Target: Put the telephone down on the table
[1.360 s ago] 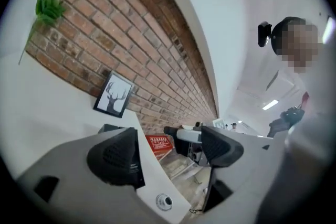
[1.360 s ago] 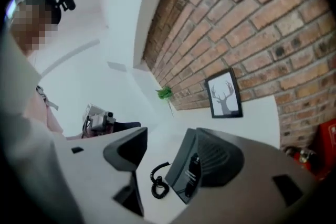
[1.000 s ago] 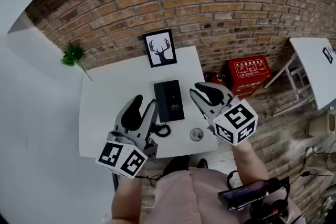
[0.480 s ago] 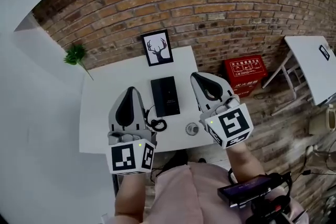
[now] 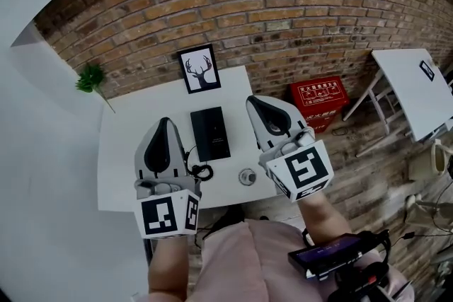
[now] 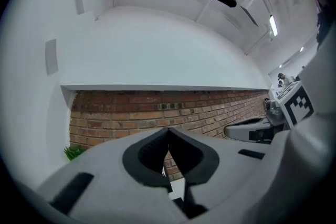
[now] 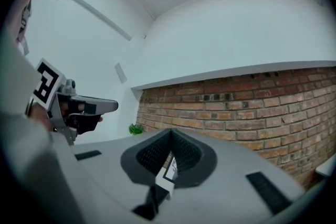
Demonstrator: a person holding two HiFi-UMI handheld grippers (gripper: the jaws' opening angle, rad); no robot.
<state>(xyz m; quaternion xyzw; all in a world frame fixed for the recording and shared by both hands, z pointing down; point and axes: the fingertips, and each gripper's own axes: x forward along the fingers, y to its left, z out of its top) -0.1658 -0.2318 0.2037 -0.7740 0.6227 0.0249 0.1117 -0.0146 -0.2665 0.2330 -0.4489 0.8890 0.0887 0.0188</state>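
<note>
On the white table (image 5: 124,145) the black telephone (image 5: 210,134) already lies flat between the left gripper (image 5: 164,125) and right gripper (image 5: 253,103), both pressed together on nothing, so the set-down looks done and the next move calls only for holding clear.

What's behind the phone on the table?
A framed deer picture stands behind the phone at the table's far edge, with the brick wall beyond. The picture covers its own support and the wall behind it.
</note>
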